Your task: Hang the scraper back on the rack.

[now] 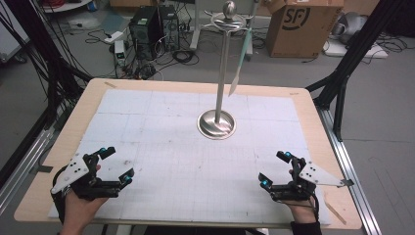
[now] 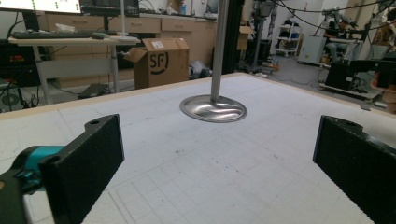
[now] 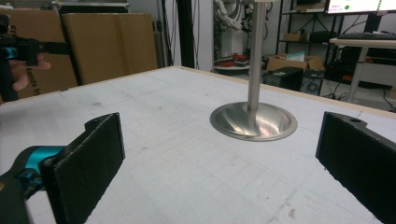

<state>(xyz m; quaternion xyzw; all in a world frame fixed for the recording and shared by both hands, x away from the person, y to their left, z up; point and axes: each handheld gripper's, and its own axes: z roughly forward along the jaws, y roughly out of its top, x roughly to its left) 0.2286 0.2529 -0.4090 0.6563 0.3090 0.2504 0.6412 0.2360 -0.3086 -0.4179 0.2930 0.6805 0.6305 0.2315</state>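
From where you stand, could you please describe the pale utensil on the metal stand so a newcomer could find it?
On the white mat stands a steel stand. From its top ring hangs the pale green utensil, the one slim thing dangling beside the pole.

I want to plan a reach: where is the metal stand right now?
In the high view the stand sits past the table's middle, slightly right of centre, ahead of both open tongs, with a pale utensil hanging from its top.

A tall stand rises from the middle of the far half of the table, with a utensil hanging from its top on the right side. The left gripper sits at the table's near left corner and the right gripper at its near right corner, both well apart from the stand. A cardboard box stands on the floor behind the table, to the right.
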